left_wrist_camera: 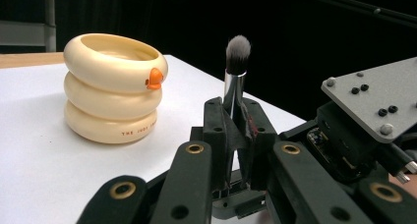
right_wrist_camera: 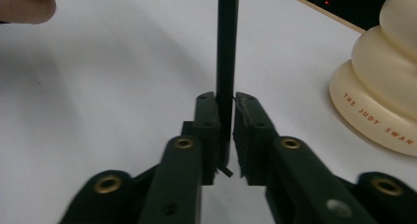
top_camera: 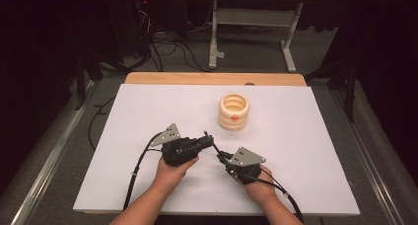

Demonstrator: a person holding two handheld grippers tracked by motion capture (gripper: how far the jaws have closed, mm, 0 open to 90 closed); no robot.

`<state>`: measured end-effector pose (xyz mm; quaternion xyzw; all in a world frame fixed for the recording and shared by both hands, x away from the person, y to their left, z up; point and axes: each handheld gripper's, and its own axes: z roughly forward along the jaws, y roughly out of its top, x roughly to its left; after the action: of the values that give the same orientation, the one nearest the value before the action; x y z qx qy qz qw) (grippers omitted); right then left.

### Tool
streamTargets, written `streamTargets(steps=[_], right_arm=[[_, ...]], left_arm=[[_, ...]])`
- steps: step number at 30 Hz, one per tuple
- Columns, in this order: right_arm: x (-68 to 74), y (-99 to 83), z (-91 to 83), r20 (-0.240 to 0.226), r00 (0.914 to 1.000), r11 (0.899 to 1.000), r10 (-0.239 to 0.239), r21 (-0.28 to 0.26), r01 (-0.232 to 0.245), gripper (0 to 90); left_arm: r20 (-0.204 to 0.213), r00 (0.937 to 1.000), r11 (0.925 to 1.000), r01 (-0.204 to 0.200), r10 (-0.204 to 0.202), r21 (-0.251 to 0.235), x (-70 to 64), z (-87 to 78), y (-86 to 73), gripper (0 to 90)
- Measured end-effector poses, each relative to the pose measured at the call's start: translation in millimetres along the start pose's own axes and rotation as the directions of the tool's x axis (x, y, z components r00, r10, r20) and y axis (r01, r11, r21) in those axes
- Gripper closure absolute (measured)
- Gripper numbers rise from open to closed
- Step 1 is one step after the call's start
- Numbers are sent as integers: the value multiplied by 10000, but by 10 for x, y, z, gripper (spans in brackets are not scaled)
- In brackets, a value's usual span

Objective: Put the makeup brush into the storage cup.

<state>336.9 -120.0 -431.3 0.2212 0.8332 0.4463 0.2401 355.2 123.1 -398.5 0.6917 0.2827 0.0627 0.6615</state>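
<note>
While peering down from the high view, can see the left tool point(top_camera: 207, 138) and the right tool point(top_camera: 223, 158) low over the white surface point(top_camera: 148, 116), aimed at each other with tips nearly meeting. Sharing one small makeup brush point(top_camera: 215, 148) between them, held just above the surface near its middle. Well apart from the cream cup point(top_camera: 234, 112), which sits farther back, upright and open at the top.

Switching to the left gripper view, got the left tool point(left_wrist_camera: 235, 116) squeezed tight on the silver collar of the makeup brush point(left_wrist_camera: 237, 57), with the grey-tipped bristles poking up past the tips. Also shows the cream cup point(left_wrist_camera: 110, 86) off to the side, stacked-ring shape, little orange beak on the top ring, small lettering on the bottom ring.

Over in the right gripper view, same deal: right tool point(right_wrist_camera: 226, 106) closed onto the thin black handle of the makeup brush point(right_wrist_camera: 227, 37), running straight out ahead. Catches the cream cup point(right_wrist_camera: 378, 86) close by at the edge, not touching anything.
</note>
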Motion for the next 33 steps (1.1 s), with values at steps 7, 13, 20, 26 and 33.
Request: streamTargets(steps=[7,13,20,26,33], right_arm=[[5,19,-7,-34,9997,9994,221,-264,-222,663],[1,71,-49,-207,9991,9975,370,-591,-382,658],[27,141,-110,-140,9991,9936,411,-1047,-423,664],[46,174,-130,-126,9995,9907,299,-1322,-313,712],[47,189,-151,32,9993,9892,375,-1416,-367,779]], left_arm=[[-30,10000,9999,-63,63,82,-10,15,-14,832],[-55,9999,9998,-117,118,153,-25,29,-29,832],[-29,9997,9994,-250,251,241,-49,43,-45,832],[38,9994,9989,-336,335,342,-78,69,-66,832],[67,9991,9983,-425,423,408,-99,90,-82,832]])
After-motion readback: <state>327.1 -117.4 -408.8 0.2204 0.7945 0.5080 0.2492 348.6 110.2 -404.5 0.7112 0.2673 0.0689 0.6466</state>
